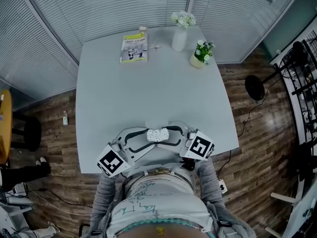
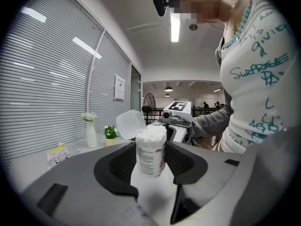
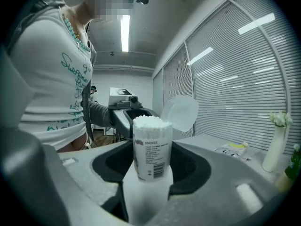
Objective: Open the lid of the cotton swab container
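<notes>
The cotton swab container (image 1: 157, 134) stands upright near the table's front edge, a white labelled tube packed with swabs (image 2: 151, 149) (image 3: 151, 147). Its translucent flip lid (image 2: 130, 124) (image 3: 181, 112) is swung up and back, still hinged at the rim. My left gripper (image 1: 143, 139) (image 2: 150, 161) comes in from the left and its pads press the tube's sides. From the right comes my right gripper (image 1: 173, 135) (image 3: 150, 166); its jaws stand wide around the tube with gaps on both sides.
At the far end of the grey table (image 1: 148, 93) lie a booklet (image 1: 133, 47), a white vase with flowers (image 1: 180, 36) and a small potted plant (image 1: 202, 53). The table's front edge runs just under the grippers, close to the person's body. A fan (image 1: 255, 87) stands on the floor at right.
</notes>
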Motion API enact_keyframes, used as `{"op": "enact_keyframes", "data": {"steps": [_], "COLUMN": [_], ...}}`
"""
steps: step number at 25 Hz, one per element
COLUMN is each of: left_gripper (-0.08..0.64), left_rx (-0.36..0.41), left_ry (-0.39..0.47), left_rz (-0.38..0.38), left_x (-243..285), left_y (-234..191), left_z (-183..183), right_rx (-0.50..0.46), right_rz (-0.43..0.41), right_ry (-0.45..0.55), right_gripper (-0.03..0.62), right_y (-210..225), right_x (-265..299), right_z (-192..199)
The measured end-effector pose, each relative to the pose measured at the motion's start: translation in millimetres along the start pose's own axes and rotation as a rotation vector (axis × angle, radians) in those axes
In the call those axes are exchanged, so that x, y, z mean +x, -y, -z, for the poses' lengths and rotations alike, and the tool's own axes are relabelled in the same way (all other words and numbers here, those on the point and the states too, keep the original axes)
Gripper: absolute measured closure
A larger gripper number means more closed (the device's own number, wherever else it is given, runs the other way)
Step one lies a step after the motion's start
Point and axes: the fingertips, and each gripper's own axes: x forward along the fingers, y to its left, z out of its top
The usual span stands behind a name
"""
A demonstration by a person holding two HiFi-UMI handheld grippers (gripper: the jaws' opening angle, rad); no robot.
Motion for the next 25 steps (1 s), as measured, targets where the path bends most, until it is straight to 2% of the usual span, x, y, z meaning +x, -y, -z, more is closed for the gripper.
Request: {"op": "enact_keyframes", "data": {"steps": [25], "left_gripper": [0.37], "left_rx": [-0.004], "left_ry": [-0.012], "left_rz": [0.009], "left_x": [-0.1], "left_y": [1.8], "left_z": [1.8], "right_rx": [-0.017], "right_rz": [0.0], "right_ry": [-0.027], "right_gripper": [0.367], "right_y": [-1.9], "right_x": [1.1], "right_z": [3.6]}}
